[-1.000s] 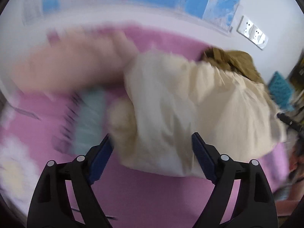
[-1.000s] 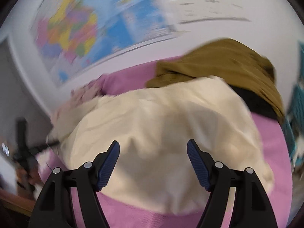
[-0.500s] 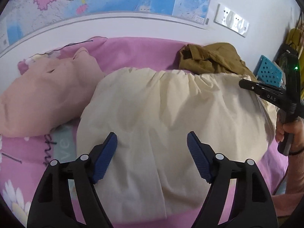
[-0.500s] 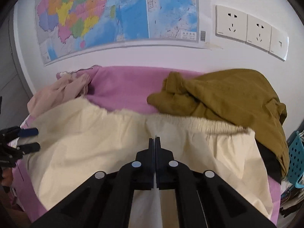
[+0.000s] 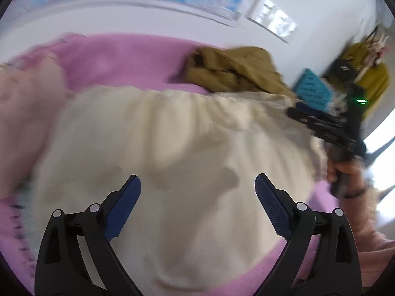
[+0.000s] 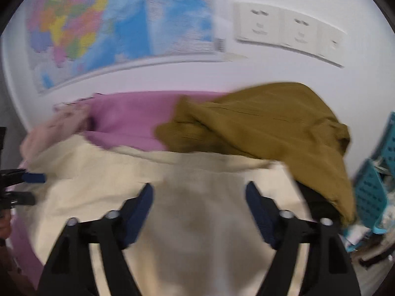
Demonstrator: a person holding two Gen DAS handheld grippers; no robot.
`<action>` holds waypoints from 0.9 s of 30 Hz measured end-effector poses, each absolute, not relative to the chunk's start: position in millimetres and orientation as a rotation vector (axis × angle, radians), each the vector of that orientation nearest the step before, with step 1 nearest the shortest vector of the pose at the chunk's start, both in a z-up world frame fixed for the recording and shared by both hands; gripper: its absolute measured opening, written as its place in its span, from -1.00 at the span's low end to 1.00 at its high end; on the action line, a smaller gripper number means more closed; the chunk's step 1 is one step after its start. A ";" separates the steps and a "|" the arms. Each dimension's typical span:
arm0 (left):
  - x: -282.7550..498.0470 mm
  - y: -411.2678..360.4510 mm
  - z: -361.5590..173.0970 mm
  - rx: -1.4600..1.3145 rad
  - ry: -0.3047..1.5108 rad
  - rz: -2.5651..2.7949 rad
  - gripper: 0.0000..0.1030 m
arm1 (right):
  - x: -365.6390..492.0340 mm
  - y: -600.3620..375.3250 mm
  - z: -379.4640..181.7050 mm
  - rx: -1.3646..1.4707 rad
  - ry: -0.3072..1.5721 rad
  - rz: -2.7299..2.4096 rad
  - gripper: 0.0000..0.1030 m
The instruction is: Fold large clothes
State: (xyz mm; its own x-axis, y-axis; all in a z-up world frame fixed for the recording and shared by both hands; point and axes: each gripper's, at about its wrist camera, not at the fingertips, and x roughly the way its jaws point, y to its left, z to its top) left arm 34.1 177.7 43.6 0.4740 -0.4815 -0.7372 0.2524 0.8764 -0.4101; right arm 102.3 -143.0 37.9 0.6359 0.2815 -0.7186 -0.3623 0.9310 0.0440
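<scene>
A large cream garment [image 5: 177, 148] [image 6: 197, 222] with a gathered waistband lies spread over the pink bed cover [image 5: 128, 59] [image 6: 128, 125]. My left gripper [image 5: 197, 185] hangs above its middle, jaws opening wide, nothing between them. My right gripper [image 6: 198, 192] hovers over the cream cloth near the waistband, jaws also opening, nothing held. In the left wrist view the right gripper [image 5: 321, 125] shows at the garment's right edge, held by a hand [image 5: 345, 172]. The left gripper's blue tips [image 6: 32, 177] show at the left edge of the right wrist view. Both views are blurred.
A crumpled olive-brown garment [image 5: 234, 71] [image 6: 266, 128] lies at the back right, partly over the cream one. A pale pink garment [image 5: 22, 113] [image 6: 51, 133] sits at the left. A teal basket [image 5: 311, 86] [image 6: 372, 192] stands right of the bed. Wall map [image 6: 111, 24] and sockets [image 6: 288, 29] are behind.
The right gripper was open, shut fully half a second ago, and now stands open again. Both views have swung sideways over the cream garment, and the left jaws have widened.
</scene>
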 end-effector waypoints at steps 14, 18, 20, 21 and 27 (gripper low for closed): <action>79.6 151.1 38.6 -0.253 0.943 -0.432 -0.74 | 141.5 -157.3 40.1 -0.075 0.765 0.310 -0.80; 76.3 163.8 31.4 -0.214 0.929 -0.318 -0.22 | 170.0 -120.6 -1.2 -0.181 0.875 0.306 -0.76; 68.6 171.0 35.8 -0.194 0.905 -0.290 -0.03 | 171.3 -107.7 -15.7 -0.245 0.894 0.299 -0.56; 60.8 175.1 39.9 -0.175 0.882 -0.276 0.00 | 170.1 -105.3 -17.3 -0.266 0.906 0.304 -0.53; 27.5 219.5 49.7 -0.110 0.817 -0.137 0.04 | 128.7 -139.0 21.1 -0.118 0.821 0.342 0.05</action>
